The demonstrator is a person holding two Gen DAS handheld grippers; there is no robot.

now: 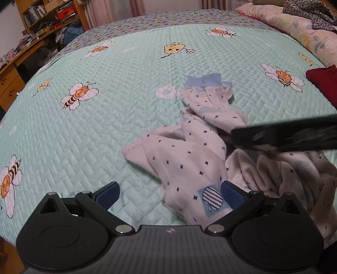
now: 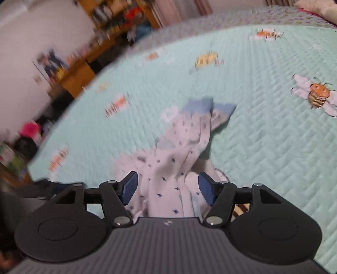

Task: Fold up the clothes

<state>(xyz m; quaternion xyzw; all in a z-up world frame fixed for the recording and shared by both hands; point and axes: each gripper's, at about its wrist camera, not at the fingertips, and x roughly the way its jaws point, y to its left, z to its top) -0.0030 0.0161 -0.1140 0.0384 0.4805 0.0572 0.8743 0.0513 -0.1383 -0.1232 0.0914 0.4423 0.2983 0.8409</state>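
A mint-green quilted bedspread (image 1: 130,109) printed with cartoon bees covers the bed, with wooden shelves (image 1: 48,16) and a desk crowded with clutter at the far left and a floral pillow (image 1: 299,31) along the far right edge. A dark red garment (image 1: 324,80) lies at the right side of the bed, well apart from the work. The task's thing — a crumpled white garment (image 1: 189,151) dotted with small dark stars, with a blue cuff (image 1: 204,81) at its far end and a striped apple patch near the camera — lies in a heap on the bedspread, right of centre and toward the near edge. The left gripper (image 1: 170,196) hangs low over the near part of the heap with its jaws spread wide; its right blue pad sits just beside the cloth with the apple patch, and nothing is pinched. The right gripper (image 2: 167,187) shows in the left wrist view as a blurred black bar over the garment's right side. In its own blurred view its jaws stand apart with folds of the white cloth between them, the pads not pressing on it.
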